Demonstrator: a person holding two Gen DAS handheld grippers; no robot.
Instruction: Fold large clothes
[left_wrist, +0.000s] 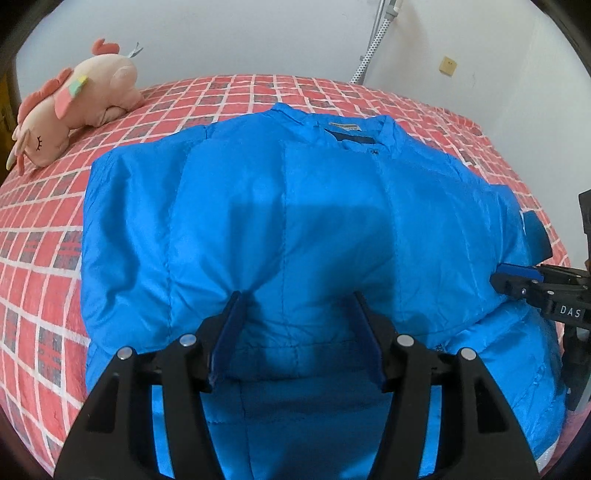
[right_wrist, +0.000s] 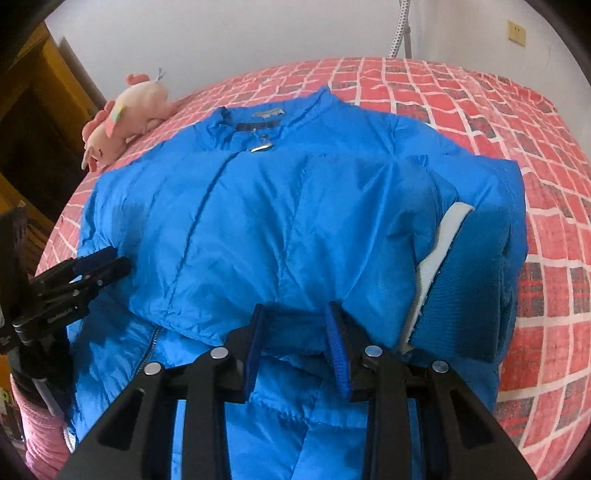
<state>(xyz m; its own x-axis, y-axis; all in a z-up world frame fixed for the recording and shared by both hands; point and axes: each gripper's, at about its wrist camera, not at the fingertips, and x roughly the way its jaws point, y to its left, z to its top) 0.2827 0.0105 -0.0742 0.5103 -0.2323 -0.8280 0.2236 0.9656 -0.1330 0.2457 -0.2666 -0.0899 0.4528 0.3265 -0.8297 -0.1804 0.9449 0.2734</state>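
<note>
A bright blue puffer jacket (left_wrist: 295, 206) lies front up on the bed, collar at the far side, sleeves folded in over the body. It also shows in the right wrist view (right_wrist: 280, 221), where a knit cuff with a white lining (right_wrist: 454, 280) lies on the right. My left gripper (left_wrist: 297, 295) is open, its fingertips resting on the folded fabric near the lower middle. My right gripper (right_wrist: 297, 308) is open, its fingers on either side of a fold edge of the jacket. Each gripper shows at the edge of the other's view: the right gripper (left_wrist: 517, 282) and the left gripper (right_wrist: 107, 264).
The bed has a red plaid cover (left_wrist: 44, 266). A pink plush toy (left_wrist: 74, 107) lies at the far left of the bed and shows in the right wrist view (right_wrist: 125, 114) too. A white wall and a hose (left_wrist: 373, 44) stand behind. A wooden door (right_wrist: 40, 110) is at left.
</note>
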